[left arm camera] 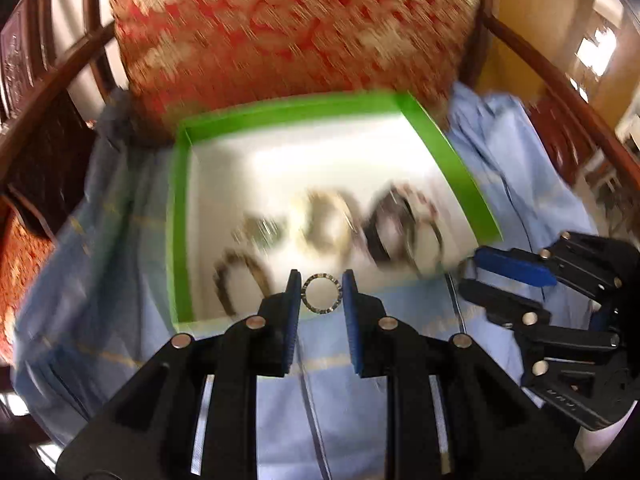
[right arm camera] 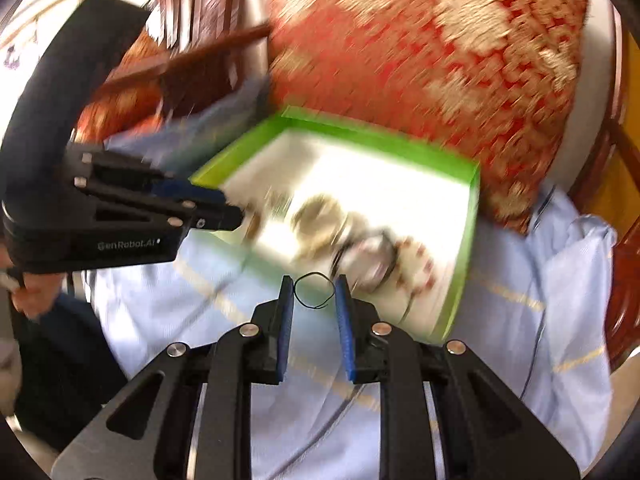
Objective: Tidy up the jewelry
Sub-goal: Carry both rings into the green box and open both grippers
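My left gripper (left arm camera: 321, 286) is shut on a small patterned ring (left arm camera: 321, 294) that is pinched between its blue pads above the near edge of a green-rimmed white tray (left arm camera: 178, 216). Several bracelets and bangles (left arm camera: 332, 224) lie blurred inside the tray. In the right wrist view my right gripper (right arm camera: 313, 286) is shut on a thin black wire loop (right arm camera: 314, 290), held over the tray's (right arm camera: 468, 256) near corner. The right gripper (left arm camera: 508, 280) also shows at the right of the left wrist view, and the left gripper (right arm camera: 228, 210) at the left of the right wrist view.
The tray rests on a light blue cloth (left arm camera: 120, 280) spread over a wooden chair seat. A red and gold patterned cushion (left arm camera: 288, 32) stands right behind the tray. Dark wooden armrests (left arm camera: 560, 92) curve around both sides. A hand (right arm camera: 28, 296) grips the left tool.
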`<move>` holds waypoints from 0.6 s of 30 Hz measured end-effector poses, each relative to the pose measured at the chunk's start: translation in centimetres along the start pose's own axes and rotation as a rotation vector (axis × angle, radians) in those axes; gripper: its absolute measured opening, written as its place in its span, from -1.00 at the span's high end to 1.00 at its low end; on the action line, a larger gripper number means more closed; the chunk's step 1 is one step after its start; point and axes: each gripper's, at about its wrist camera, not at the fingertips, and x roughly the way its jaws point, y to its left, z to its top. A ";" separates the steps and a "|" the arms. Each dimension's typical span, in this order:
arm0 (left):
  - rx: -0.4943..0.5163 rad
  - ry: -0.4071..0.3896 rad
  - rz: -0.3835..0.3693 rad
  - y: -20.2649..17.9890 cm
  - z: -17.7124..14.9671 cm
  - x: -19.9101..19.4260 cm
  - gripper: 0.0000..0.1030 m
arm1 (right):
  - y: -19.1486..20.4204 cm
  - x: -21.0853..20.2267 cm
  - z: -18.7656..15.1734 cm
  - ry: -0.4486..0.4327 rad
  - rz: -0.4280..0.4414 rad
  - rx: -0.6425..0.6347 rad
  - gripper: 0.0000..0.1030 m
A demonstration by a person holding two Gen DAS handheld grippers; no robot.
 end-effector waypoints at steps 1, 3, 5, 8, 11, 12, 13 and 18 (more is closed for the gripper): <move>-0.008 0.003 0.009 0.4 1.0 0.7 0.59 | -0.6 0.4 0.8 -0.001 0.003 0.021 0.58; -0.028 0.016 0.049 1.2 2.4 2.6 0.59 | -1.8 2.1 2.0 0.012 -0.018 0.052 0.58; -0.044 0.038 0.070 1.7 3.0 4.3 0.59 | -3.1 4.0 2.7 0.023 -0.050 0.087 0.58; -0.049 0.048 0.082 2.3 3.5 6.0 0.59 | -4.4 5.5 3.0 0.031 -0.047 0.152 0.58; -0.088 0.035 0.097 3.3 3.6 6.7 0.43 | -5.2 6.3 3.1 0.022 -0.094 0.175 0.22; -0.114 0.043 0.087 3.8 3.7 6.9 0.17 | -5.4 6.3 2.9 0.026 -0.112 0.185 -0.05; -0.148 0.054 0.054 4.3 3.5 6.9 0.13 | -5.4 5.9 2.6 0.025 -0.119 0.198 -0.07; -0.125 0.044 -0.038 3.3 2.1 3.9 0.14 | -3.3 1.8 0.9 0.005 0.055 0.165 -0.07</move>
